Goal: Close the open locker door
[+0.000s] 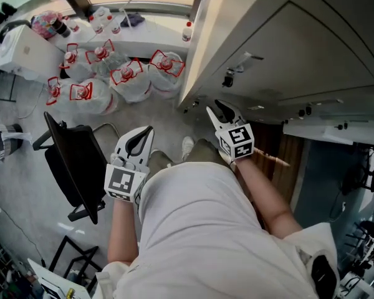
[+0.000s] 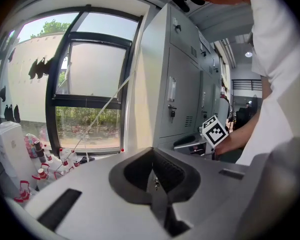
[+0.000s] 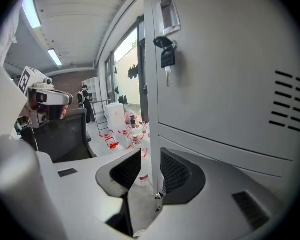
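The grey locker door [image 3: 225,74] fills the right of the right gripper view, with a key [image 3: 166,59] hanging in its lock and vent slots further right. My right gripper [image 3: 151,159] straddles the door's free edge. The right pad lies against the door face; a gap shows between the left pad and the edge. From the head view the right gripper [image 1: 224,111] points at the lockers just below the lock [image 1: 227,76]. My left gripper [image 1: 139,139] hangs apart over the floor; its jaws [image 2: 152,151] are together with nothing in them.
A black office chair [image 1: 71,161] stands on the left. Several large red-labelled water bottles [image 1: 131,76] lie on the floor by the window, beside a white box [image 1: 25,52]. The locker bank [image 2: 180,84] runs along the right. The person's torso fills the lower head view.
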Demonstrator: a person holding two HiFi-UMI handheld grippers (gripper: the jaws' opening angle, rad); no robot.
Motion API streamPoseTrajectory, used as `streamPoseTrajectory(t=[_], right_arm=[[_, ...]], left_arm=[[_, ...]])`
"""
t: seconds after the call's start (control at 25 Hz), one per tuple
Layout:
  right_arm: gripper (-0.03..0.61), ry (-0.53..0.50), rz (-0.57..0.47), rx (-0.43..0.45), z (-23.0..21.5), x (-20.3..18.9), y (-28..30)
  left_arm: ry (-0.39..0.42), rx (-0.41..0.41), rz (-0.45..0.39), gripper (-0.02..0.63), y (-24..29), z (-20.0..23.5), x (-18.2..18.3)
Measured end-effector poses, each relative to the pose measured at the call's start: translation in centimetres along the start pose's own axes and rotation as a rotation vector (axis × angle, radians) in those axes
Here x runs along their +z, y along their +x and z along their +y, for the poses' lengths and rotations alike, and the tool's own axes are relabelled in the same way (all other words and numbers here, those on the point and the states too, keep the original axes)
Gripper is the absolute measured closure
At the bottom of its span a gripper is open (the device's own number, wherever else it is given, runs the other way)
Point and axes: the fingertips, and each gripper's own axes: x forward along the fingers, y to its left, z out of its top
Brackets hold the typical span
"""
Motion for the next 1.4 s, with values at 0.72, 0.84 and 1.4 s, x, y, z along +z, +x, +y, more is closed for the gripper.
streamPoseTrajectory(t=[0.72,0.84,1.4], right_arm=[[0.555,0.023,-0.253,-0.141,1.5,6.4,-13.5],[0.563,-0.002,-0.272,-0.175,1.8,7.2,-15.3],[0.566,0.040,-0.420,-0.288,2.0,9.1,-21.2]], left_arm=[[0.111,-0.339,-0.029,0.609,6.6,-6.4,3.7],[0.108,-0.395,-0.036,0.609,7.2,-7.7,4.8],[0.131,-0.543,-0.104,0.609,7.9,-11.6,8.8]])
